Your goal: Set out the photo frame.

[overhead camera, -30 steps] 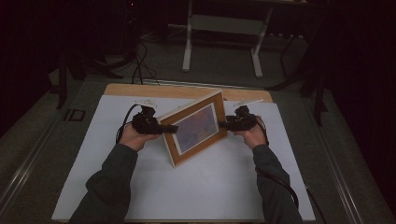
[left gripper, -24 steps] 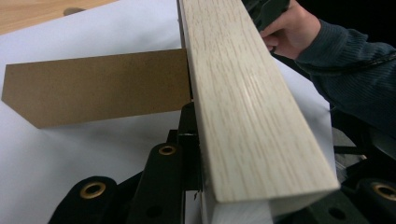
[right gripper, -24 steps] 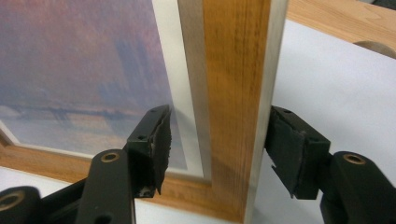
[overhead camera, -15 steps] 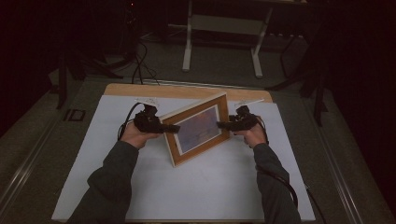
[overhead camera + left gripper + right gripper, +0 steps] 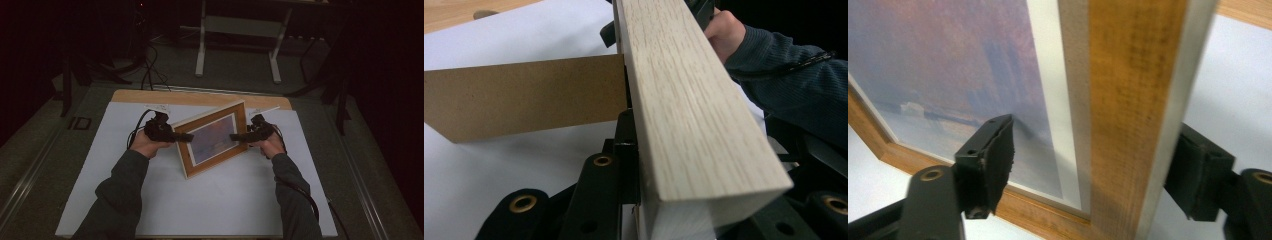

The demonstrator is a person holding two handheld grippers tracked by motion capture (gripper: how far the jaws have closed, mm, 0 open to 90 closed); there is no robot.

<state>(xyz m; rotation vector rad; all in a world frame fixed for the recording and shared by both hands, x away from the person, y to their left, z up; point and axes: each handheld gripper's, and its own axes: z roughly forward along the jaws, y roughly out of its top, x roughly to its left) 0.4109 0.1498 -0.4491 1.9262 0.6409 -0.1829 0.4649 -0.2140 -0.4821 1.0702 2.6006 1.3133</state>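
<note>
Standing a frame (image 5: pixel 212 139) on the white sheet (image 5: pixel 215 200). Left gripper (image 5: pixel 182 136) clamps the frame's left edge. Right gripper (image 5: pixel 236 136) has just been opening; its jaws straddle the right edge, released. Next, judged: withdraw the right, check the frame stands. Left gripper view shows the brown stand (image 5: pixel 524 97) behind; right gripper view, the gap at each pad (image 5: pixel 998 155).

Left gripper view: pale wooden picture frame (image 5: pixel 694 115) hides the pad contact. Right gripper view: frame's wooden edge blurred, blue-purple print (image 5: pixel 948 65) cropped at the top.
</note>
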